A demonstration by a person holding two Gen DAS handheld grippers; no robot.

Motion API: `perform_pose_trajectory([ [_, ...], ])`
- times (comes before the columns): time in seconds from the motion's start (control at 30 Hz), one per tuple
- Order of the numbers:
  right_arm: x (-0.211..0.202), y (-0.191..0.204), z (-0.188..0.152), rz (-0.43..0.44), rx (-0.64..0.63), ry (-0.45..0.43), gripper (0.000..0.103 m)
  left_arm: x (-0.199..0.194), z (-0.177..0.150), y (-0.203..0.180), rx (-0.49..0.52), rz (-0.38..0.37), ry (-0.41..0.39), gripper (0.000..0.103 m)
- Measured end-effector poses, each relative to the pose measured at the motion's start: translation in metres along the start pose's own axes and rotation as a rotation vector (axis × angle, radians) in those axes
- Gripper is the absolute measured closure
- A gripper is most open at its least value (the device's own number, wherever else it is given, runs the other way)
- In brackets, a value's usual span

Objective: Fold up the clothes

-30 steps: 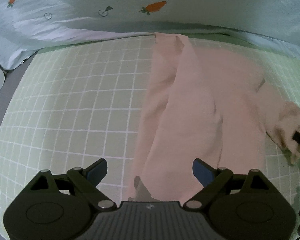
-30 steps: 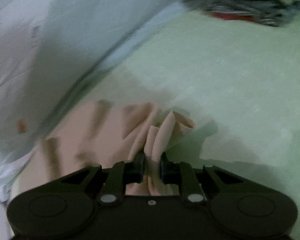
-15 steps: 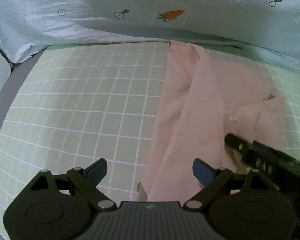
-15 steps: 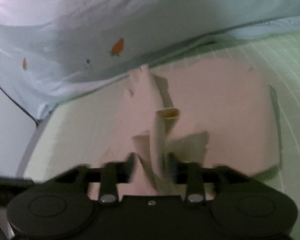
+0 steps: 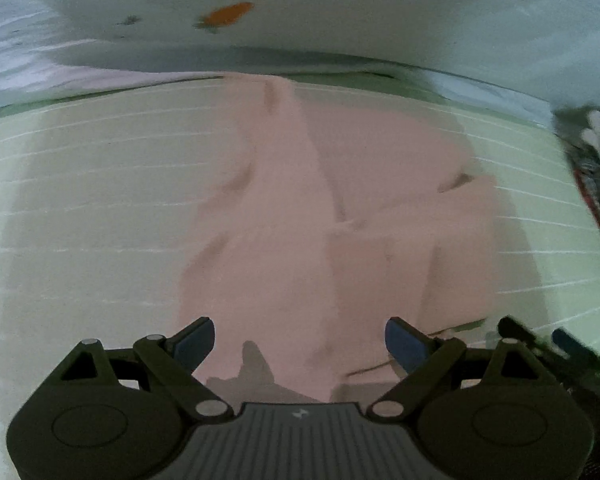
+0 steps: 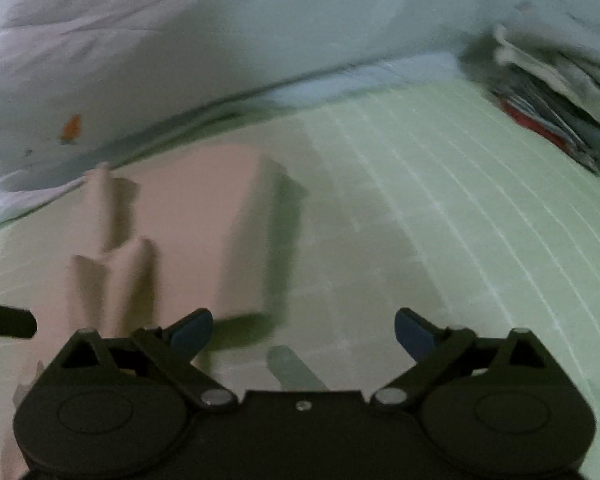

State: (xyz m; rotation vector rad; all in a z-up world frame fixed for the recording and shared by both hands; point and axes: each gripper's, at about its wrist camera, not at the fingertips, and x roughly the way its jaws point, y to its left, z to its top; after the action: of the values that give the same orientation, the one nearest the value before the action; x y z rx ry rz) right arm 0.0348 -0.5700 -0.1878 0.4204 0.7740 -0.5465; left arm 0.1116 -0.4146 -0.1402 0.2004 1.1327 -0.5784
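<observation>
A pale pink garment [image 5: 332, 216] lies on the green grid sheet [image 5: 92, 208], its right part folded over onto the middle. My left gripper [image 5: 300, 340] is open and empty, just above the garment's near edge. In the right wrist view the garment [image 6: 196, 224] lies left of centre with raised folds. My right gripper [image 6: 304, 330] is open and empty, over the sheet [image 6: 440, 208] to the right of the garment. The right gripper's body shows at the left wrist view's lower right [image 5: 548, 344].
A pale blue quilt with carrot prints [image 5: 300, 8] bunches along the far side; it also shows in the right wrist view [image 6: 220, 40]. A pile of grey, white and red clothes [image 6: 556, 92] lies at the far right of the sheet.
My right gripper has opened and let go of the pink garment's fold, then moved off to the right. The fold now lies on the garment. My left gripper has shifted slightly, staying open.
</observation>
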Motion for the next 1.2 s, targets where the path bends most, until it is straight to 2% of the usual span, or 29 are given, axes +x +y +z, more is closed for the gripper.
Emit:
perform_pose_trajectory([
  [0.1,0.005,-0.015,-0.004,-0.033,0.025,0.014,0.004,0.016,0.008,-0.010,0.002,-0.043,0.002,0.011],
  [0.2,0.006,-0.022,-0.006,-0.049,0.039,0.032,0.004,0.032,0.017,-0.016,-0.003,-0.070,0.004,0.019],
  [0.3,0.008,-0.022,-0.010,-0.058,0.048,0.045,0.004,0.046,0.022,-0.019,0.012,-0.075,0.017,0.042],
  [0.37,0.011,-0.021,-0.013,-0.063,0.052,0.054,0.004,0.052,0.026,-0.019,0.018,-0.066,0.034,0.078],
  [0.43,0.012,-0.019,-0.016,-0.069,0.053,0.056,0.004,0.051,0.028,-0.018,0.037,-0.057,0.021,0.089],
  [0.63,0.004,-0.001,-0.024,-0.085,0.040,0.055,0.004,0.016,0.033,0.002,0.068,-0.078,-0.086,0.091],
  [0.73,-0.002,0.012,-0.026,-0.086,0.033,0.042,0.004,-0.003,0.040,0.021,0.048,-0.082,-0.138,0.091],
  [0.87,-0.011,0.034,-0.029,-0.088,0.019,0.021,0.004,-0.025,0.049,0.057,0.015,-0.080,-0.215,0.091],
  [1.0,-0.020,0.062,-0.036,-0.092,0.008,0.007,0.004,-0.044,0.055,0.105,-0.030,-0.036,-0.275,0.091],
  [1.13,-0.029,0.089,-0.047,-0.113,-0.003,-0.001,0.004,-0.043,0.053,0.152,-0.099,0.008,-0.266,0.091],
  [1.2,-0.034,0.101,-0.053,-0.125,-0.008,-0.002,0.004,-0.041,0.051,0.175,-0.136,0.031,-0.253,0.088],
])
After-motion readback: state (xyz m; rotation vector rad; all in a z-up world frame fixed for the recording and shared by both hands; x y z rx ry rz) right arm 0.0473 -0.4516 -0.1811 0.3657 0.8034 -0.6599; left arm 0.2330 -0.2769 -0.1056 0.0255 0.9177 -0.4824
